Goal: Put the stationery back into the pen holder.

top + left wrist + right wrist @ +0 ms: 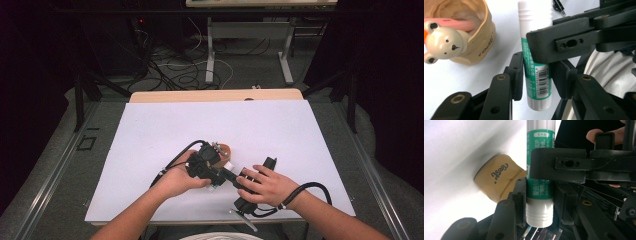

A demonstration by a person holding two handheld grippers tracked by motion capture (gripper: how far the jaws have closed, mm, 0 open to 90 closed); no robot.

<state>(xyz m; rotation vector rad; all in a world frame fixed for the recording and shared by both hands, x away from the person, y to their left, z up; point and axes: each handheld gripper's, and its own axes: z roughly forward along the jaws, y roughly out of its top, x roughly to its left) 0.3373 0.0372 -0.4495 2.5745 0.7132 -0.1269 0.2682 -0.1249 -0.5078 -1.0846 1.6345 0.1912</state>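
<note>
Left gripper clamped narrow on green-and-white glue stick, pads touching both sides near barcode end. Right gripper also clamped on same stick, near ribbed white end. Stick held between both above white table, just beside tan paper cup.

Left gripper view adds bear-topped pen inside cup. High view: both hands close together at table's near edge.

We see a wooden table covered by a white sheet. On the sheet stands a tan paper-like cup, holding a bear-headed pen.
</note>
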